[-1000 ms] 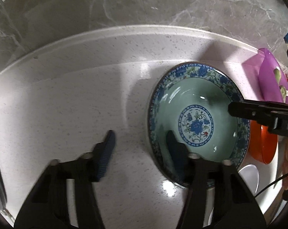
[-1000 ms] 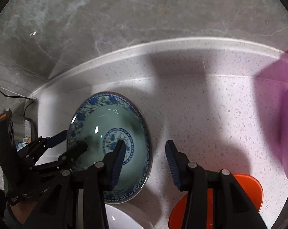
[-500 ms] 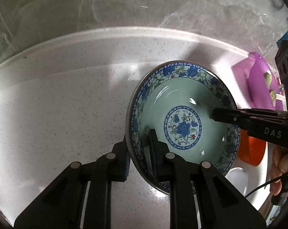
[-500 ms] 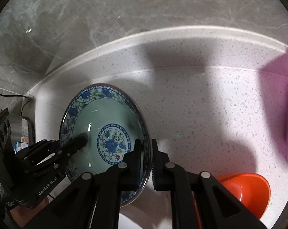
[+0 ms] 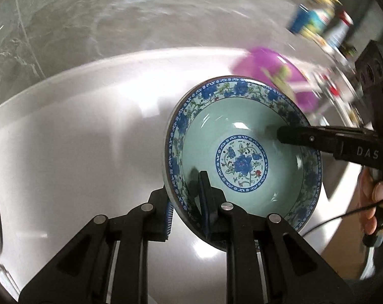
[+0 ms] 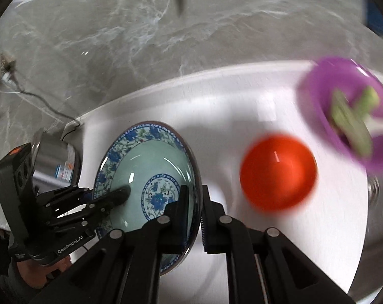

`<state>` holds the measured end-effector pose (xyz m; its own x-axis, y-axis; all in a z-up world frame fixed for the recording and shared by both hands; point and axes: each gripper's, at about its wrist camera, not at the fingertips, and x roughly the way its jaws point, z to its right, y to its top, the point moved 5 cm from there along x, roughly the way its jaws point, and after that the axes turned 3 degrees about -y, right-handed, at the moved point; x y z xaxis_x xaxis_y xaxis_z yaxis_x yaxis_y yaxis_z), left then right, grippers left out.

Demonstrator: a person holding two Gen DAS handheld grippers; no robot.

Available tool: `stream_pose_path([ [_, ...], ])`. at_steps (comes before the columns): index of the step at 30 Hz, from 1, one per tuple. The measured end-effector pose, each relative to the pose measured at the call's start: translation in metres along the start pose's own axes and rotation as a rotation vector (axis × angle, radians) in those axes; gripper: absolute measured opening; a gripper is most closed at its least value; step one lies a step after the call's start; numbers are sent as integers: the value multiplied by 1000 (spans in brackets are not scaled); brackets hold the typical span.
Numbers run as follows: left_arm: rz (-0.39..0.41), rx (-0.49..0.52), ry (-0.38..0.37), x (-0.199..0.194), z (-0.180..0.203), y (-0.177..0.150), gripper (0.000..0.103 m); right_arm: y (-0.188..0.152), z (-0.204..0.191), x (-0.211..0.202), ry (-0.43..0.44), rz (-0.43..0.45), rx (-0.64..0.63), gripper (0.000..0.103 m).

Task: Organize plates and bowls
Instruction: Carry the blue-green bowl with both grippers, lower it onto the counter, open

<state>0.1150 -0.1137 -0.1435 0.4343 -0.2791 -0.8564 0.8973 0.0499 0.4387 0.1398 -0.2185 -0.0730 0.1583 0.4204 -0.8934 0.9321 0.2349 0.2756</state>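
Orange bowl [image 6: 277, 173], purple bowl [image 6: 343, 111] rightward

The bowl [image 5: 242, 131] I hold looks like glossy glazed ceramic. My hand-held gripper [image 5: 186, 207] is matt black plastic. The bench [image 5: 77, 139] is smooth and shiny, the wall [image 6: 166, 38] polished marble.
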Motion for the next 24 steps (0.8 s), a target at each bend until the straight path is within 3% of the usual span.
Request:
stream_pose_path([
  [4,-57,40,-42,11,39,-55,16,-76,14,-19,-3,-10,58,10],
  [9,-153,71,-64,40,62,-109,16,-144,34,3,-17,-78,163,10],
  [15,-175,123,-48,66,81,-137,16,-175,51,24,-19,-87,186,10],
  [24,-172,119,-29,96,96,-147,16,-190,61,36,-21,-81,160,10],
])
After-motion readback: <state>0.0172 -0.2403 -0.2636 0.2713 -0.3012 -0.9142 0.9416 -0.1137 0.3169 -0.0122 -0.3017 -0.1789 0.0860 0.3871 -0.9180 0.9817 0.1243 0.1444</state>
